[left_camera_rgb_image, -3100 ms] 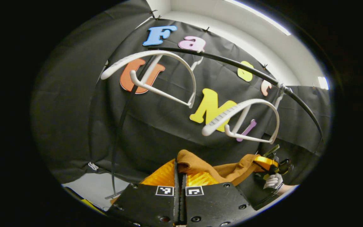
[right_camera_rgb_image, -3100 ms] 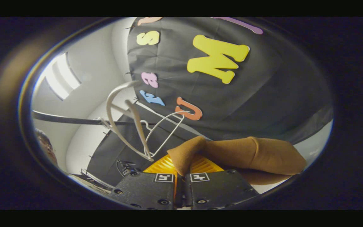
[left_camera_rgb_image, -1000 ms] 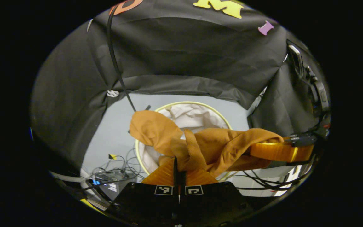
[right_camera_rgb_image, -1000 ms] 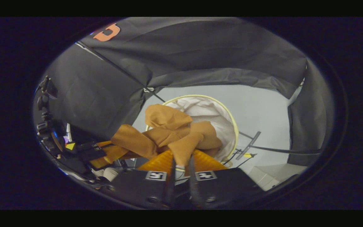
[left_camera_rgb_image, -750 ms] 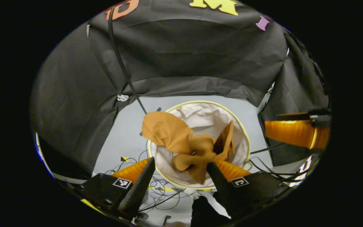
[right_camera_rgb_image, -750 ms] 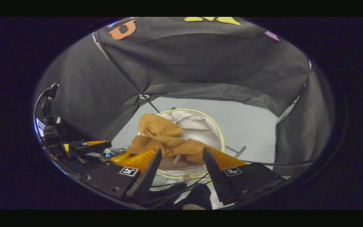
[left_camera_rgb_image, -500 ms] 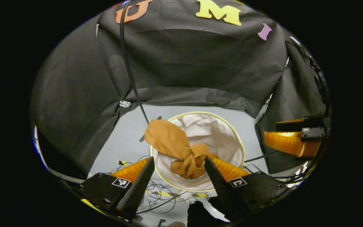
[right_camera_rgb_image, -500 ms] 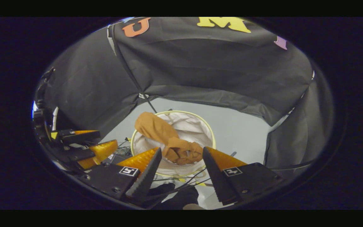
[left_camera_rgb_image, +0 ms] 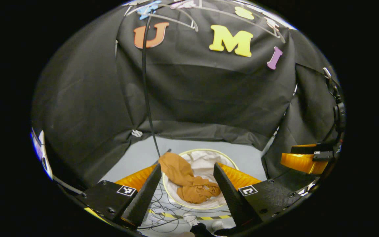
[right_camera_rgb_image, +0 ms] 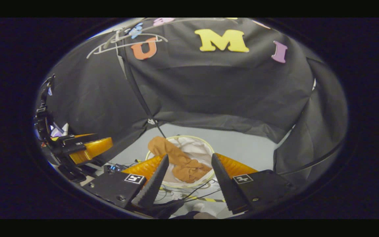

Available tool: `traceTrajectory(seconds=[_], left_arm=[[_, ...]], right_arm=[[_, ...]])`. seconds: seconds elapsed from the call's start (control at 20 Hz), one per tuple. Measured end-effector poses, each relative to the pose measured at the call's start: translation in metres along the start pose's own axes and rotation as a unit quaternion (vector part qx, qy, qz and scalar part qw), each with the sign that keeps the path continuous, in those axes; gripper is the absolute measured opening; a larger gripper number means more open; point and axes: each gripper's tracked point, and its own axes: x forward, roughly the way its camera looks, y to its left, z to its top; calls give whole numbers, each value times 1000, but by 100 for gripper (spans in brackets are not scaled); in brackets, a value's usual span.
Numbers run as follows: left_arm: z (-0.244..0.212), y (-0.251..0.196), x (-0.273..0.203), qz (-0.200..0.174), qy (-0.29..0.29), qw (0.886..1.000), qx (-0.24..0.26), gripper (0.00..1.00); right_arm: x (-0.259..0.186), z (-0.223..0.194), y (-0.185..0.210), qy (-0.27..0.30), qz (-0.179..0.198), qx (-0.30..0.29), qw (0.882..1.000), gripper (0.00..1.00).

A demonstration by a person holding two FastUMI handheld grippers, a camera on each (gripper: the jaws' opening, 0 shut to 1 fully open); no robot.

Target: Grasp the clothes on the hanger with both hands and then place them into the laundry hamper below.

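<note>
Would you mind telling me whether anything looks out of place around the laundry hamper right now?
One thing: the brown garment is not fully inside the laundry hamper. One end drapes over the hamper's far-left rim, while the rest lies bunched inside. Both grippers are open above it.

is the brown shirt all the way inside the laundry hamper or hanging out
Partly out. The crumpled brown garment lies mostly inside the round white fabric hamper, but one end drapes over the far-left rim in both views.
</note>
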Motion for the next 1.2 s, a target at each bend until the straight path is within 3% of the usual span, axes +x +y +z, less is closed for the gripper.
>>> traceTrajectory(seconds=[0.25, 0.4, 0.45, 0.5, 0.65, 0.8, 0.85, 0.95, 1.2], left_arm=[[66, -20, -83, 37, -105, 994, 15, 97], [97, -33, -148, 61, -163, 984, 18, 92], [105, -35, -169, 73, -179, 981, 23, 96], [113, -35, -190, 89, -194, 976, 31, 98], [129, -39, -242, 103, -233, 967, 20, 96], [146, -27, -293, 121, -266, 956, -4, 99], [150, -23, -307, 121, -273, 954, -8, 100], [155, -15, -325, 121, -282, 952, -11, 100], [161, 19, -358, 147, -295, 944, 9, 100]], right_arm=[[-92, 58, -11, -114, 19, -35, 993, 87], [-149, 83, -21, -175, 28, -42, 983, 96], [-170, 91, -24, -194, 33, -40, 980, 100], [-186, 97, -23, -210, 38, -36, 976, 96], [-235, 118, -25, -256, 50, -20, 965, 100], [-288, 141, -23, -300, 49, -9, 953, 96], [-301, 144, -21, -314, 48, -10, 948, 100], [-317, 149, -12, -333, 40, -16, 942, 99], [-321, 154, 27, -337, 31, -20, 941, 99]])
